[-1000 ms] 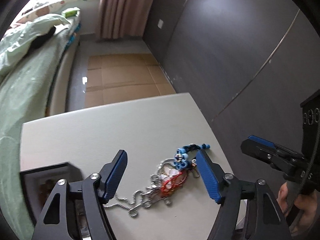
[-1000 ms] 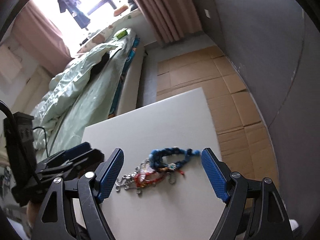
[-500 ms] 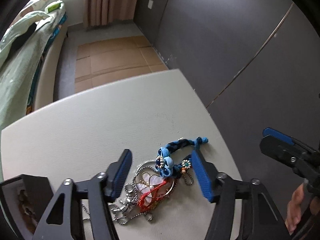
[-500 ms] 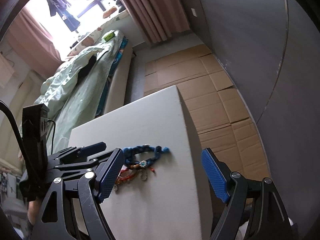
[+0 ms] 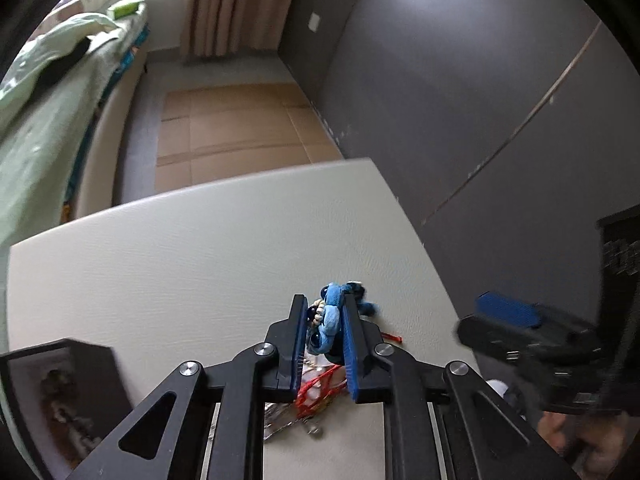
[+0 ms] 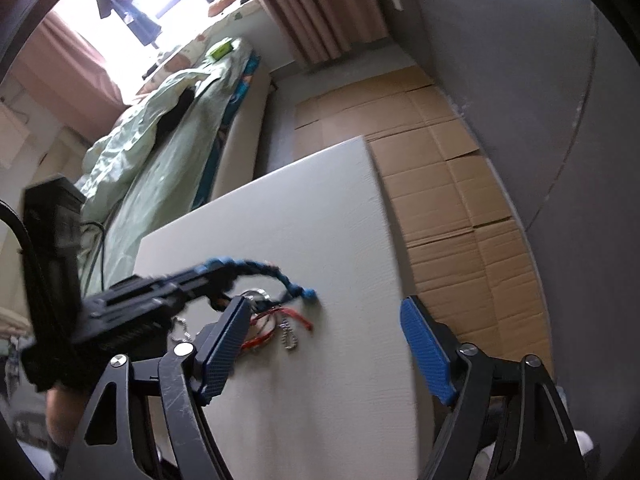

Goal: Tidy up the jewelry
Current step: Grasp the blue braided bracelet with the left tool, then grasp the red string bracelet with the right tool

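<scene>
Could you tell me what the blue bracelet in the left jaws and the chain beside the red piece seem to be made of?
Blue bracelet: apparently soft matte braided fabric or cord, with a fuzzy tuft at its end. Chain: likely shiny silver metal, judging by its small glinting links.

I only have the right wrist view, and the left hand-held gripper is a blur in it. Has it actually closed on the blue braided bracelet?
Observer: Yes. In the left wrist view the left hand-held gripper has its jaws closed on the blue braided bracelet, pinching the bunched part with beads.
Operator: Is any other jewelry caught in that grip?
Observer: A red cord piece and a silver chain lie under the jaws; whether they are caught, I cannot tell.
Operator: Anything to the left of it that I can't see?
Observer: A dark open box stands on the table at the left, with something pale inside.
</scene>
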Tool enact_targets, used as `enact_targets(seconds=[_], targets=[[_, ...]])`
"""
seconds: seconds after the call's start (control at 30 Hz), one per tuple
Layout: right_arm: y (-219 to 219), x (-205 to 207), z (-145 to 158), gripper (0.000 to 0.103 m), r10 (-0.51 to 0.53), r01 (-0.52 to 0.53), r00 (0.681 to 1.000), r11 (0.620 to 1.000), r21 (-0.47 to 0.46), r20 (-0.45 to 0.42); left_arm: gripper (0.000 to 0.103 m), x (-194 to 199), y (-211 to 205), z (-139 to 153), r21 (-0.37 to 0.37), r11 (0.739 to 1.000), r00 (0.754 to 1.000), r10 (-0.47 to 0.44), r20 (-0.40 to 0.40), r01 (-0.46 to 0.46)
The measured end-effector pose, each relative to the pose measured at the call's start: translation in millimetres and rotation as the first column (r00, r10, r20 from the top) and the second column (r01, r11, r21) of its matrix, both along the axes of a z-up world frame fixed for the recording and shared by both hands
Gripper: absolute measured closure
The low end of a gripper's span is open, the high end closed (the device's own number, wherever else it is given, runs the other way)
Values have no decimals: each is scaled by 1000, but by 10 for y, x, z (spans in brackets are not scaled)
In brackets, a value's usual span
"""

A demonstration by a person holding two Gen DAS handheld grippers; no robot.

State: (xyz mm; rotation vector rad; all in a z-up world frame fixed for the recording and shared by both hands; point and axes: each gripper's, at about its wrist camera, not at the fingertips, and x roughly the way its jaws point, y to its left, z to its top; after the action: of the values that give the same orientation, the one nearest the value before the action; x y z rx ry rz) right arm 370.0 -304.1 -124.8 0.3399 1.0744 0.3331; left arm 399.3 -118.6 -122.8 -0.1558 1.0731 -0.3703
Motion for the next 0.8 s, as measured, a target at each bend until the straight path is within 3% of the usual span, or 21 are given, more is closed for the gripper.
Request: enact_targets(seconds=[0.2, 0.43, 0.8], targets=[[265, 4, -81, 44, 94, -93, 996, 994, 58, -10, 86, -81, 273, 231, -32, 998, 997, 61, 50, -59], [578, -12, -111, 45, 175, -172, 984, 976, 132, -13, 86, -188, 561, 378, -68, 990, 987, 133, 88, -127], [905, -57, -267, 62, 193, -180, 978, 972, 153, -78, 86, -377, 859, 419, -128, 973, 972, 206, 113, -191]])
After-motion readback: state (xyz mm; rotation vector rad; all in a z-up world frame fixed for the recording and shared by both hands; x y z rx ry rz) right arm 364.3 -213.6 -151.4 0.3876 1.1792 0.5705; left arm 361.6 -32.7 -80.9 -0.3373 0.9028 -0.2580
